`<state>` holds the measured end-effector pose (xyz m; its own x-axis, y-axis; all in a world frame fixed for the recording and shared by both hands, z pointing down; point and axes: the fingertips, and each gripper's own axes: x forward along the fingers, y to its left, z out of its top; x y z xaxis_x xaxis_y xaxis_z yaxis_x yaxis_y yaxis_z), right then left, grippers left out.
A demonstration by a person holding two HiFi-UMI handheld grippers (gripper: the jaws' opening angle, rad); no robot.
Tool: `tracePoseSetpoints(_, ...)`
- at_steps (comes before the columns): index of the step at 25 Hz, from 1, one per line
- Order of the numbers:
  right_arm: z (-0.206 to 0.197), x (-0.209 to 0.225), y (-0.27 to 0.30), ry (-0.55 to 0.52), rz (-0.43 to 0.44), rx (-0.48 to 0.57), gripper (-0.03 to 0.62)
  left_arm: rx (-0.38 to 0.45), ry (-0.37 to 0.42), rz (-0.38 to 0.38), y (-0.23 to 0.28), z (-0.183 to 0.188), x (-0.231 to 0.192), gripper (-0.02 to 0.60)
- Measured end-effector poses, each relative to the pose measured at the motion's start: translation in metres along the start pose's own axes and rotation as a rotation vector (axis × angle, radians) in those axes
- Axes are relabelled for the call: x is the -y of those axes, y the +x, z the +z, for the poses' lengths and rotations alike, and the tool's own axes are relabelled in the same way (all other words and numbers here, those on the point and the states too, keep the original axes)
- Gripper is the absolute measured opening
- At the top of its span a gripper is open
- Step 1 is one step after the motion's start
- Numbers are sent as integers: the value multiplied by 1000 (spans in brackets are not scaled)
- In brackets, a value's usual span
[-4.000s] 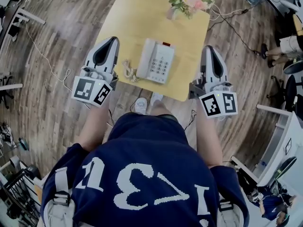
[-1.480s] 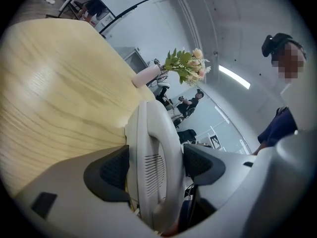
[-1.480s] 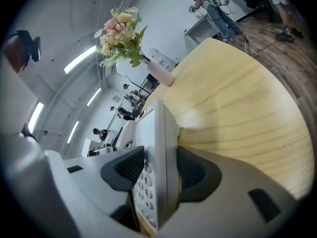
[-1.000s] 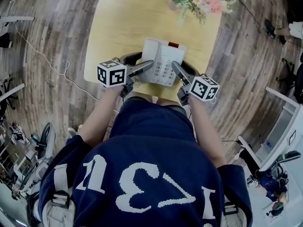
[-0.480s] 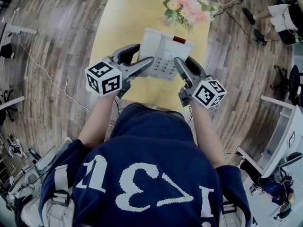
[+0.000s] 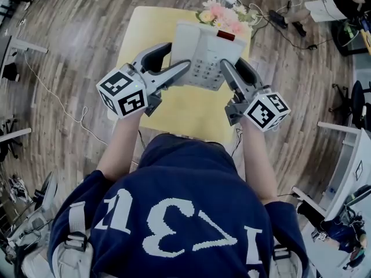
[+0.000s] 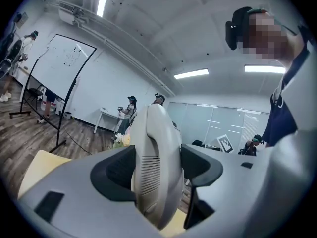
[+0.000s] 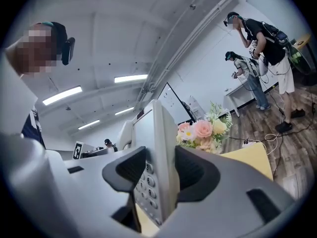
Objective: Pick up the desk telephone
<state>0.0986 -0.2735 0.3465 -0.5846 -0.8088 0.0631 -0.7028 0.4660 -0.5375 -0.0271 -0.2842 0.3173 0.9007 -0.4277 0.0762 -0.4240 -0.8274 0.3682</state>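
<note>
The white desk telephone (image 6: 206, 51) hangs in the air above the yellow table (image 6: 179, 112), held level between both grippers. My left gripper (image 6: 184, 68) is shut on its left side, where the handset (image 7: 157, 170) fills the space between the jaws. My right gripper (image 6: 223, 66) is shut on the phone's right edge (image 8: 161, 167), beside the keypad (image 8: 147, 190). Both jaws press flat against the phone's body.
A vase of pink and cream flowers (image 6: 223, 15) stands at the table's far edge, just beyond the phone. Cables (image 6: 55, 100) trail over the wooden floor on the left. People stand at the room's edges (image 8: 262, 58). A whiteboard (image 7: 59, 78) is at the left.
Both grippers have risen with the phone clamped between them; it has left the tabletop and now sits higher and nearer the flowers in the head view.
</note>
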Motion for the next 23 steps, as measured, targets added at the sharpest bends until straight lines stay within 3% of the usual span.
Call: tracePoseSetpoints(23, 24, -17, -17, -55, 0, 10, 201, 30, 41, -14, -1, 19, 23, 296)
